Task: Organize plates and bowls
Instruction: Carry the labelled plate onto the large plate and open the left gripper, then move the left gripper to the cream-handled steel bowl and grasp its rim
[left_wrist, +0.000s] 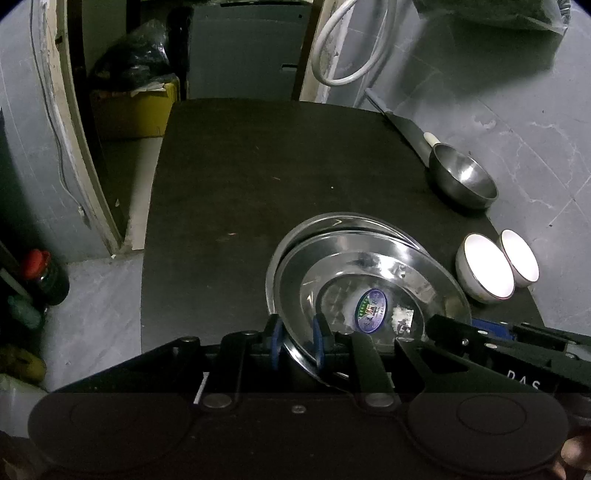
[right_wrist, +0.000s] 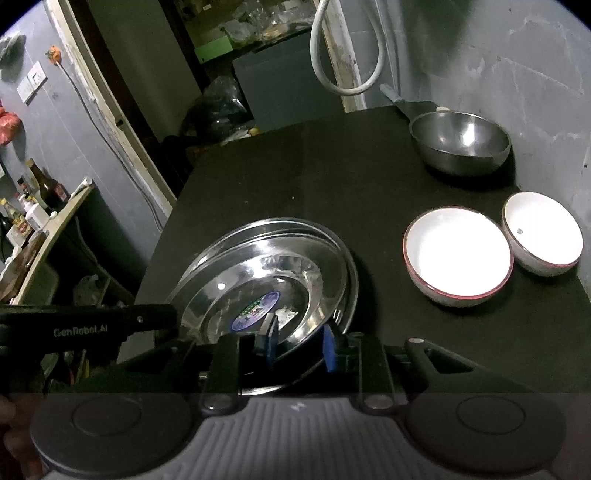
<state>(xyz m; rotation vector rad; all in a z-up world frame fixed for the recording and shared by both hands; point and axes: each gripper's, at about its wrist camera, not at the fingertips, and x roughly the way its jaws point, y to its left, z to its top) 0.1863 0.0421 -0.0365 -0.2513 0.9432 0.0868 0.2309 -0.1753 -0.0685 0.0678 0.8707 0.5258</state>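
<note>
Two steel plates lie stacked on the black table (left_wrist: 258, 166). The top plate (left_wrist: 369, 266) (right_wrist: 258, 273) carries an oval sticker and sits tilted on the lower plate (left_wrist: 332, 219) (right_wrist: 258, 221). My left gripper (left_wrist: 297, 341) is shut on the top plate's near-left rim. My right gripper (right_wrist: 299, 343) straddles the near-right rim, one blue pad inside the plate and one outside, with a gap showing. Two white bowls (right_wrist: 458, 254) (right_wrist: 543, 232) stand side by side to the right. A steel bowl (right_wrist: 460, 142) (left_wrist: 463, 177) stands at the back right.
A dark flat tool with a grey handle (left_wrist: 399, 122) lies behind the steel bowl by the wall. A white hose (left_wrist: 343, 48) hangs above the table's far edge. Left of the table stand a yellow box (left_wrist: 140, 110), bottles on the floor (left_wrist: 44, 277) and a shelf of bottles (right_wrist: 37, 206).
</note>
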